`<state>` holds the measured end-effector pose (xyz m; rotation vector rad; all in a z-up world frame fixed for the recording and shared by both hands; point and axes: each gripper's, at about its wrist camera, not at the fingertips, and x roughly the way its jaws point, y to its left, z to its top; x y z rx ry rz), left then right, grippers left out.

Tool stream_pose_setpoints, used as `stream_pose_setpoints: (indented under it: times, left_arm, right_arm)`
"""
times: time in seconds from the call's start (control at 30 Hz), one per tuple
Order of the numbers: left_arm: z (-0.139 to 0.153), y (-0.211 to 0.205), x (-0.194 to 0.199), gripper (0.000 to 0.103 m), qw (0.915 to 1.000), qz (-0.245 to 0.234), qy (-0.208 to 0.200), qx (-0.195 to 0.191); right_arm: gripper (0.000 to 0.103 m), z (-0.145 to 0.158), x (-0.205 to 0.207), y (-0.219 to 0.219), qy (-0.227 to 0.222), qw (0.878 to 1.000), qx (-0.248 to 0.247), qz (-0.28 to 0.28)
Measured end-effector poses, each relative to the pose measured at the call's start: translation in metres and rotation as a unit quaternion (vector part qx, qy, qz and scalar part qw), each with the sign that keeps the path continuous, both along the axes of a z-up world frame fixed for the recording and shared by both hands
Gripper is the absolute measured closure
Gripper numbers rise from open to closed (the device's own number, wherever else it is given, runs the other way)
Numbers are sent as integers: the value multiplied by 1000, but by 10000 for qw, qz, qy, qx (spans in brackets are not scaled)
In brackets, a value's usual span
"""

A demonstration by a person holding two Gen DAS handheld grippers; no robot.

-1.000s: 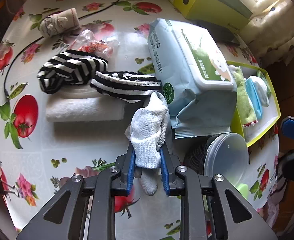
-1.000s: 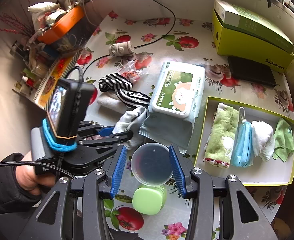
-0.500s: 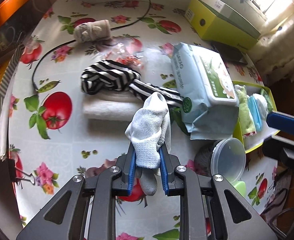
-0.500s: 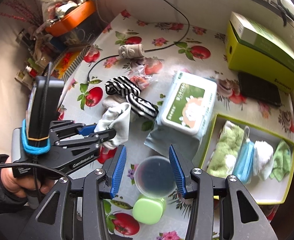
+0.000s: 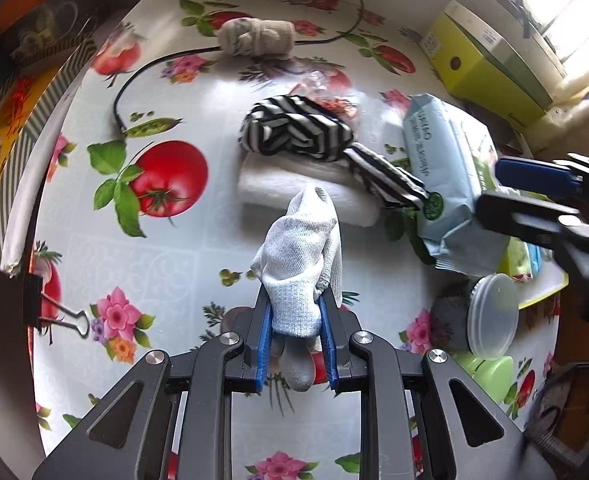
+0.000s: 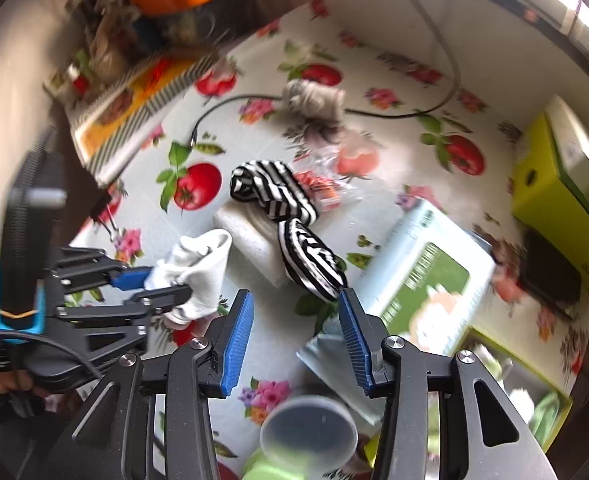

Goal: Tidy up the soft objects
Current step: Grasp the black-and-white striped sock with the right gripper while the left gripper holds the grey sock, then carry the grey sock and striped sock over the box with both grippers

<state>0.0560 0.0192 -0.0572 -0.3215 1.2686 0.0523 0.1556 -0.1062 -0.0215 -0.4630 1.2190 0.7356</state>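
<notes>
My left gripper [image 5: 294, 300] is shut on a pale grey sock [image 5: 298, 264] and holds it above the flowered tablecloth, in front of a folded white towel [image 5: 294, 188]. In the right wrist view the same sock [image 6: 198, 268] hangs from the left gripper [image 6: 154, 286] at the left. A black-and-white striped sock [image 5: 298, 128] lies across the towel. My right gripper [image 6: 294, 296] is open with nothing between its blue pads, just short of the striped sock's near end [image 6: 310, 260]. A rolled beige sock [image 5: 256, 38] lies at the back.
A wet wipes pack [image 6: 426, 276] lies right of the socks. The yellow-green tray [image 6: 514, 356] of folded cloths sits at the right edge. A round clear container [image 6: 308, 432] and green lid are below. A green box [image 6: 554, 192], black cable [image 5: 142, 70] and binder clip [image 5: 60, 318] are around.
Both hands have shifted left across the table and rolled. The right gripper left the spot over the clear container and now hangs near the striped sock. The left keeps its grip on the sock.
</notes>
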Motion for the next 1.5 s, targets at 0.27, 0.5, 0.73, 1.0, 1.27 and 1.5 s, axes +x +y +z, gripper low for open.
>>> stream_pose_setpoints:
  times: [0.27, 0.5, 0.73, 1.0, 1.27, 1.5]
  left_arm:
    - [-4, 11, -3, 81, 9998, 179, 24, -62]
    - [-11, 19, -5, 81, 9993, 323, 86, -194]
    - [-6, 24, -5, 81, 9988, 407, 8, -262]
    - [14, 20, -5, 81, 9991, 376, -162, -143]
    - [39, 10, -2, 81, 9990, 284, -348, -29]
    - [60, -2, 2, 81, 9985, 143, -527, 65]
  right_arm:
    - [65, -41, 22, 29, 195, 9987, -429, 218]
    - [96, -66, 31, 35, 370, 9969, -656, 245]
    - [97, -46, 29, 26, 255, 9991, -323, 119]
    - [97, -8, 15, 12, 128, 9997, 198, -105]
    - [97, 36, -5, -10, -93, 9967, 709, -371]
    - [97, 66, -20, -34, -261, 9928, 985, -635]
